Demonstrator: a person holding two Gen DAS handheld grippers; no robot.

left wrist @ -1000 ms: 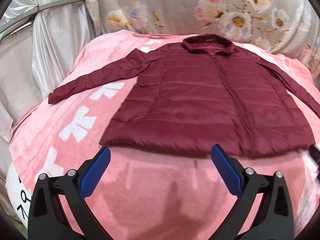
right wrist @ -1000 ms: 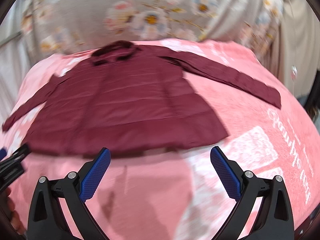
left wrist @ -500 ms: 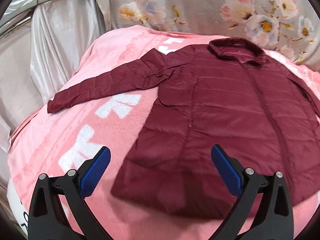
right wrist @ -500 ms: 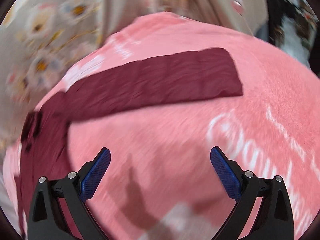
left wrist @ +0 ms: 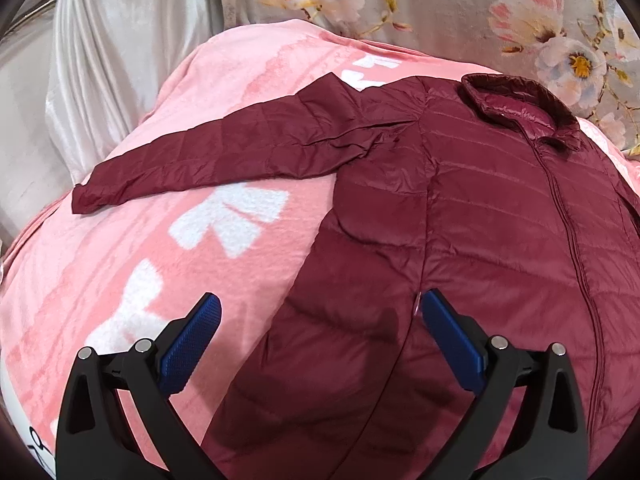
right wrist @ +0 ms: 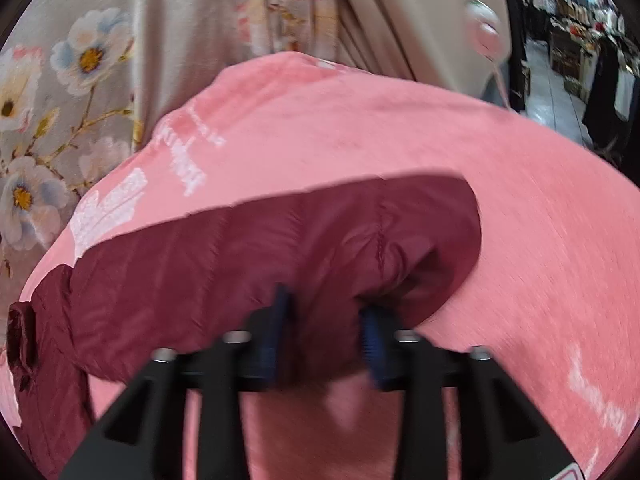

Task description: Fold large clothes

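A dark red quilted jacket [left wrist: 480, 240] lies flat, front up and zipped, on a pink blanket [left wrist: 120, 260]. One sleeve [left wrist: 224, 156] stretches out to the left, and the collar [left wrist: 520, 104] is at the far end. My left gripper [left wrist: 320, 328] hovers open over the jacket's left side edge, with one pad above the blanket and the other above the fabric. In the right wrist view the other sleeve [right wrist: 280, 240] is bunched up near its cuff. The jaws of my right gripper [right wrist: 326, 320] are closing on that bunched cloth and pinch it.
A grey floral curtain [left wrist: 440, 8] hangs behind the blanket and a shiny white drape [left wrist: 100, 80] stands at its left. Past the blanket's right edge [right wrist: 580, 184] a shop aisle with dark racks [right wrist: 568, 60] shows.
My right gripper swung right to the far sleeve, came down and closed on it near the cuff. My left gripper moved forward over the jacket's left edge and stays open.
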